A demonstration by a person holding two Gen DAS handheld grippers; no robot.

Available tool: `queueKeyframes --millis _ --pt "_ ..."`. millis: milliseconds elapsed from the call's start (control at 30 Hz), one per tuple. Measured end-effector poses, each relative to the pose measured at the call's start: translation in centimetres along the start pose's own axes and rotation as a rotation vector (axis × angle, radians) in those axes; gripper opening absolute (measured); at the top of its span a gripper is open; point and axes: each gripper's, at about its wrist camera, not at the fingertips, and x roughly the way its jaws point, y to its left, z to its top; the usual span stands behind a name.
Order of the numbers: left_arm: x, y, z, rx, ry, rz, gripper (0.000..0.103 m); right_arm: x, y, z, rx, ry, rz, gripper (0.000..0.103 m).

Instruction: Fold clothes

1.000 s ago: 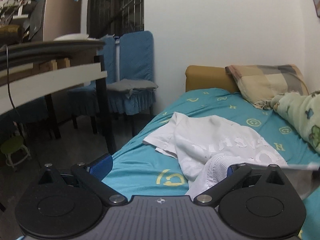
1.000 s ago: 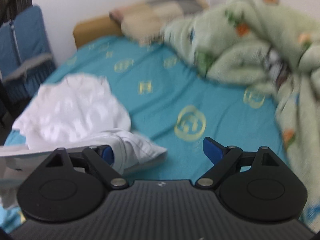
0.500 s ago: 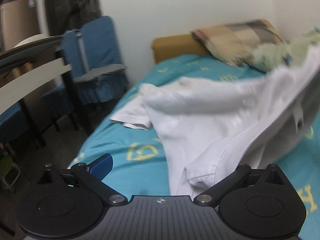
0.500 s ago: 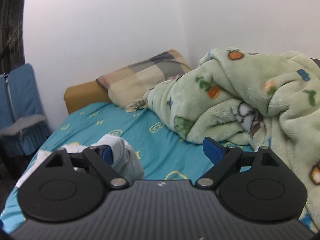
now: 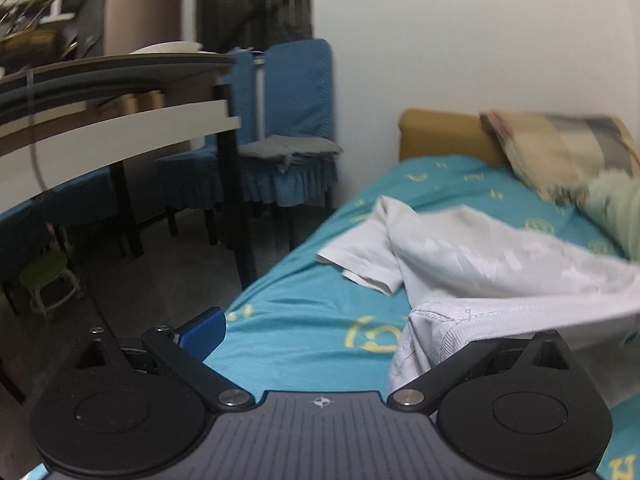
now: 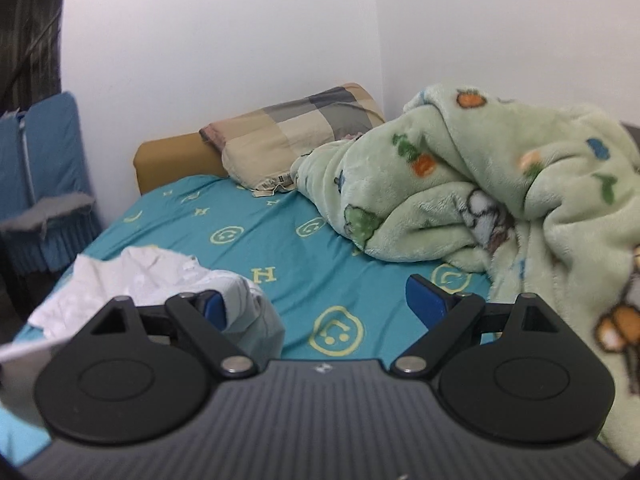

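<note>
A crumpled white shirt (image 5: 480,256) lies on the teal bed sheet (image 5: 300,312), one sleeve spread to the left. In the left wrist view its hem is draped over my right finger and hides that finger's pad. My left gripper (image 5: 328,328) is open, and its blue left fingertip (image 5: 200,332) is bare. In the right wrist view the white shirt (image 6: 140,276) sits at the lower left, with a fold of it over my left fingertip (image 6: 212,308). My right gripper (image 6: 320,306) is open over the sheet (image 6: 280,240).
A green patterned blanket (image 6: 500,200) is heaped on the bed's right side, and a checked pillow (image 6: 296,136) rests against the mustard headboard (image 6: 172,160). Left of the bed stand a dark-legged table (image 5: 120,92), blue-covered chairs (image 5: 296,120) and a small green stool (image 5: 48,276).
Half a second ago the shirt was stretched high across the left wrist view; it now hangs lower, close to the sheet. The right wrist view has tipped slightly down toward the bed.
</note>
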Motion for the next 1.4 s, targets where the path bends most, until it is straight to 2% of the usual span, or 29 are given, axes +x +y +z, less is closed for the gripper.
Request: queueKeyframes --millis 233,367,533,733,967,1167,1267,1400 --pt "-4.6 3.9 0.8 -0.065 -0.029 -0.008 0.103 -5.3 0.2 -0.8 0.004 -0.045 -0.010 0.090" --pt "-8.0 5.8 1.5 -0.079 -0.101 -0.036 0.103 -8.9 0.0 -0.9 0.004 -0.111 -0.034 0.090" --pt "-12.4 7.4 4.3 -0.081 -0.200 -0.057 0.103 -12.8 -0.4 1.2 0.066 -0.176 -0.039 0.090" --pt "-17.8 10.3 11.8 -0.222 -0.276 -0.104 0.103 -18.9 -0.1 7.7 0.111 -0.316 0.018 0.090" --pt "-26.4 13.0 21.6 -0.295 -0.459 -0.143 0.103 -27.6 -0.3 16.7 0.143 -0.505 0.104 0.090" --pt "-36.5 15.7 30.1 -0.338 -0.632 -0.199 0.103 -36.0 -1.6 25.6 0.131 -0.674 0.177 0.091" --pt "-41.0 16.0 34.5 -0.354 -0.692 -0.229 0.103 -38.9 -2.7 30.6 0.152 -0.714 0.220 0.091" --pt "-44.2 14.3 38.7 -0.326 -0.764 -0.223 0.103 -39.2 -3.0 35.9 0.135 -0.728 0.213 0.091"
